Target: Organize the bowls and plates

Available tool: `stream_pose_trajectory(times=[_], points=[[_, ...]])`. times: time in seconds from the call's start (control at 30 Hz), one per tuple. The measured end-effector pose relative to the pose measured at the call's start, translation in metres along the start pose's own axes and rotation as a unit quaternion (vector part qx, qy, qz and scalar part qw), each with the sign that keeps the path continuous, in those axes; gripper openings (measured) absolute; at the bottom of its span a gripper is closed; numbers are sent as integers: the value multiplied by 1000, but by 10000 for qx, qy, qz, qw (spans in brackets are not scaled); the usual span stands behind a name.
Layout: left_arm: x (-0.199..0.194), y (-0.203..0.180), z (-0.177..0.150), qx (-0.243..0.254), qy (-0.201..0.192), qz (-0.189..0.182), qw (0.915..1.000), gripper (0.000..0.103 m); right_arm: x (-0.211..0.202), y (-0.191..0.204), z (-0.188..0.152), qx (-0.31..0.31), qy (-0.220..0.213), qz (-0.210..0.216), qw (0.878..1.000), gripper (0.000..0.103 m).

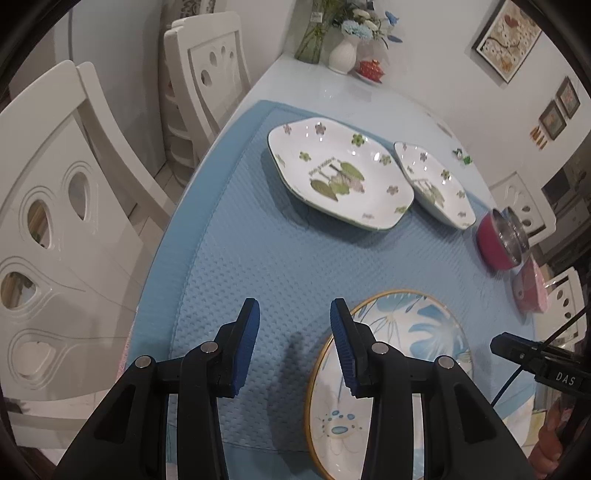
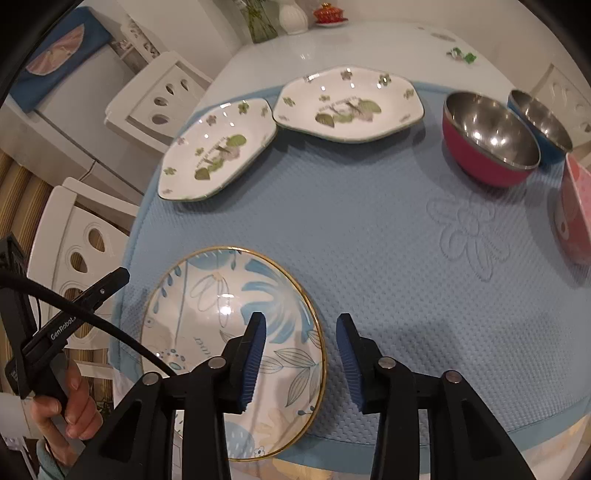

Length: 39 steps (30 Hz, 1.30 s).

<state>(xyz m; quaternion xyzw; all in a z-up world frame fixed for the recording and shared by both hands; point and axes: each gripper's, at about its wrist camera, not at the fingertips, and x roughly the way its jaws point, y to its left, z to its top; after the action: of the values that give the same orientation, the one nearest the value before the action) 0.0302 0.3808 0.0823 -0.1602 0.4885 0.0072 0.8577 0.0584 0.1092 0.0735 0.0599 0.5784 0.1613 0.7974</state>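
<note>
A round gold-rimmed plate with blue leaves (image 1: 391, 354) (image 2: 229, 332) lies at the near edge of the blue mat (image 1: 258, 258) (image 2: 406, 258). Two white hexagonal floral dishes (image 1: 338, 173) (image 1: 436, 184) (image 2: 218, 147) (image 2: 349, 105) lie side by side at the far side. A red steel-lined bowl (image 1: 498, 240) (image 2: 491, 138) and a blue one (image 2: 539, 118) stand on the right, with a pink bowl (image 1: 532, 291) (image 2: 574, 214) nearer. My left gripper (image 1: 295, 314) is open above the mat, just left of the round plate. My right gripper (image 2: 301, 328) is open over that plate's right rim.
White chairs (image 1: 74, 221) (image 2: 155, 99) stand along the table's left side. A white vase with flowers (image 1: 343, 51) and a small red lidded pot (image 1: 371, 70) (image 2: 327, 13) stand at the table's far end. A small green trinket (image 2: 461, 55) lies past the mat.
</note>
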Motion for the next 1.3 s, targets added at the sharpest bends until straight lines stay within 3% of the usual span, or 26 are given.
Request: stream_pose_trajectory(times=[0.1,0.17,0.23,0.43,0.7,1.03,1.3], points=[[-3,-3,2,-49,-14,-150,9999,42,-12,2,-2,-18,-282,-25,9996,43],[-3,-6,3,-90,10,-263,9996,44,-24,-1,-5,131,-574,69,9982,53],[-2,-10,4,-124,37,-373,9992,47,-30,-3,-3,266,-740,188,9967,55],[-7,-21,17,61,-96,-506,9987,69,-31,0,8,242,-773,158,9966,56],[1,-9,67,59,-382,-466,9982,71,-19,12,45,21,-941,143,9955,56],[50,7,120,233,-288,-324,9988,71,27,28,97,64,-673,248,9974,56],[107,30,160,20,29,-637,9980,70,77,33,125,472,-201,439,9977,56]])
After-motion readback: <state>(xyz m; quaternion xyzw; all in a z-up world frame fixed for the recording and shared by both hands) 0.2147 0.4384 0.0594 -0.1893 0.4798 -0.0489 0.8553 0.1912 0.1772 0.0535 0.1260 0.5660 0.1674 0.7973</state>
